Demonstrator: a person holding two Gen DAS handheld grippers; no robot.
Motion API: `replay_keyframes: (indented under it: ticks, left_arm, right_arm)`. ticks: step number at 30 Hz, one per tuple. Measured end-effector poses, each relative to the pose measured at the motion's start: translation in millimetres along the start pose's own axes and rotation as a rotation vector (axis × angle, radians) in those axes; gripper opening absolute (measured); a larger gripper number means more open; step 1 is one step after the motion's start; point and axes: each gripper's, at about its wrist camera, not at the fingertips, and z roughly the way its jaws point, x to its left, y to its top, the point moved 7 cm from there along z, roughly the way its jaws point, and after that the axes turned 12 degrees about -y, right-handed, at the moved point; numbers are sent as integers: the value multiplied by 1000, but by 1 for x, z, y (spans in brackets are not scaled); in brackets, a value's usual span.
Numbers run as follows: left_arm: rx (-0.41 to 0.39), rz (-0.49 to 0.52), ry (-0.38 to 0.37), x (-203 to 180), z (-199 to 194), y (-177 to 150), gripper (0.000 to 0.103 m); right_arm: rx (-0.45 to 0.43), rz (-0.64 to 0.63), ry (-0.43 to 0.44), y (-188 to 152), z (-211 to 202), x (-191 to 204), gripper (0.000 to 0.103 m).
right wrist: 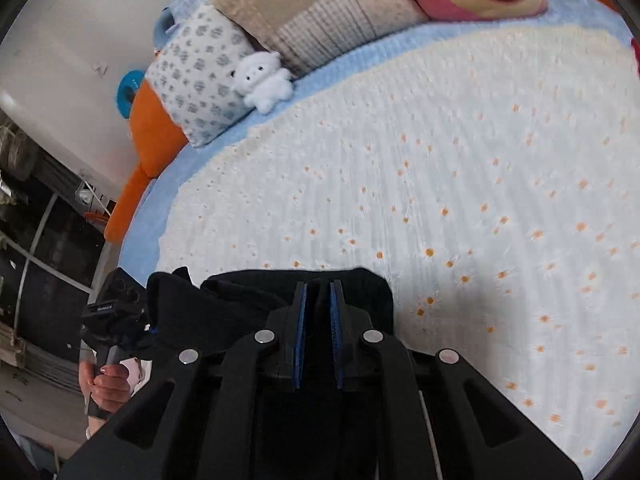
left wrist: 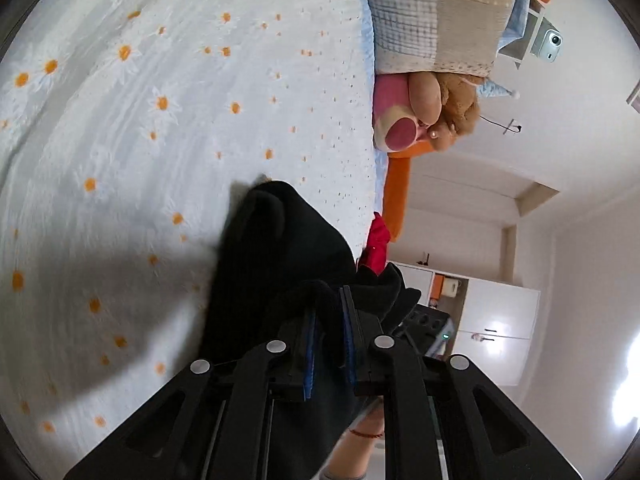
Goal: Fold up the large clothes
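Observation:
A large black garment hangs bunched over the daisy-print bedspread. My left gripper is shut on a fold of it, and black cloth fills the gap between the blue pads. In the right wrist view the same black garment drapes across the front. There my right gripper is shut on another part of it, cloth pinched between its pads. At the lower left of that view the left gripper shows, held by a hand.
Pillows and plush toys line the head of the bed. A red item lies at the bed's edge. White cabinets stand beyond, and a window is at the left.

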Motion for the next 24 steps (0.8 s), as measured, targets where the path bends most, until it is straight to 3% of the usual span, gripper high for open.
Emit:
replay_keyframes:
  ticks: [1, 2, 3, 4, 5, 7, 9, 11, 13, 14, 15, 17, 19, 20, 21, 22, 24]
  left_arm:
    - [9, 10, -5, -2, 0, 1, 18]
    - [20, 30, -16, -7, 0, 2, 21]
    - [27, 47, -24, -13, -1, 0, 37]
    - [29, 72, -38, -24, -2, 1, 57]
    - [7, 129, -54, -43, -8, 0, 102]
    - [-81, 278, 63, -79, -29, -5, 100]
    - [-144, 399, 109, -114, -48, -20, 100]
    - [-176, 514, 123, -144, -52, -45, 100]
    - [-167, 646, 237, -161, -39, -77, 100]
    - [-152, 752, 318, -169, -21, -98, 100]
    - [-139, 834, 369, -171, -7, -117, 100]
    - [-102, 985, 463, -173, 34, -146, 100]
    - [-71, 1077, 594, -162, 68, -159, 98]
    - [-59, 1122, 681, -151, 85, -160, 89]
    - [-54, 1152, 766, -138, 98, -156, 67]
    - [-39, 1154, 835, -124, 109, -147, 57]
    - [-27, 1122, 881, -97, 111, -138, 45]
  right_arm:
    - [-15, -6, -8, -1, 1, 0, 15]
    - [-37, -14, -28, -1, 1, -1, 35]
    - [-63, -21, -78, -1, -3, -3, 53]
    - [-88, -22, -94, 0, -10, -4, 81]
    - [-115, -17, -79, 1, -18, -4, 82]
    - [-173, -2, -44, 2, -45, -1, 82]
    - [-263, -18, -15, -1, -83, 9, 83]
    - [-363, -92, 24, -12, -125, 34, 83]
    - [-423, -184, 35, -27, -150, 59, 79]
    - [-453, -259, 16, -39, -161, 76, 66]
    - [-467, -314, -21, -48, -164, 87, 46]
    - [-455, -380, -107, -55, -158, 99, 21]
    - [-392, -384, -158, -59, -135, 99, 10]
    - [-356, -363, -155, -60, -122, 94, 7]
    - [-335, -334, -164, -60, -109, 86, 6]
    - [-317, -320, -180, -60, -96, 78, 6]
    - [-279, -297, -178, -59, -74, 67, 6]
